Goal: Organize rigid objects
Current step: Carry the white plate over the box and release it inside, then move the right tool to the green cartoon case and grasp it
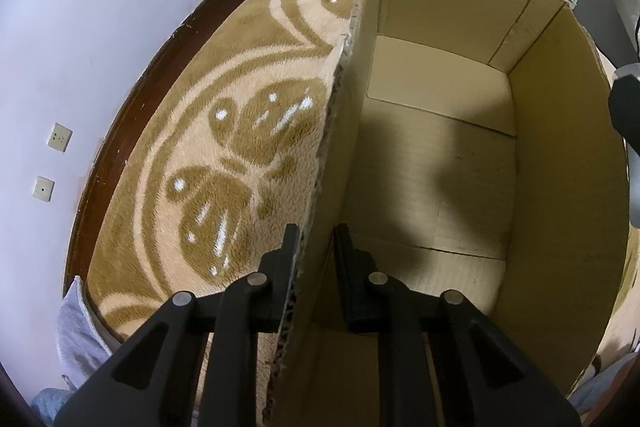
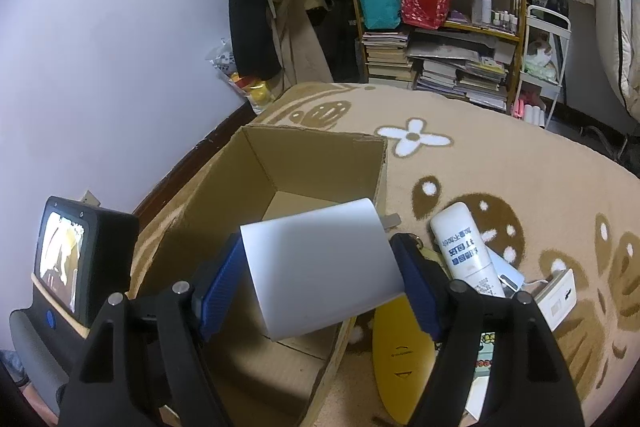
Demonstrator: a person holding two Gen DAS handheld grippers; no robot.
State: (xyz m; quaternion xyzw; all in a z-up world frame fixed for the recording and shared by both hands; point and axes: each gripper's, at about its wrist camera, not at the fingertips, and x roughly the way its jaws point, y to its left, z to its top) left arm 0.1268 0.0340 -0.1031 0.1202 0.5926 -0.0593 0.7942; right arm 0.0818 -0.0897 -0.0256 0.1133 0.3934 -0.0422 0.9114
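Pale lilac wall (image 2: pixel 120 47) with dark baseboard (image 1: pixel 120 131). Tan patterned rug (image 2: pixel 500 163) beside it. Cluttered shelf (image 2: pixel 440 27) beyond the rug's far edge.

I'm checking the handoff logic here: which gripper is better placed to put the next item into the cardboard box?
Right. The right gripper already holds a white box above the open cardboard box, while the left gripper is pinching its wall.

Left tongs (image 1: pixel 316 247): fingers set astride the box wall (image 1: pixel 340 147), one outside, one inside; contact cannot be told. Right tongs (image 2: pixel 320 263): clamped on a white block (image 2: pixel 316 267), held above the box.
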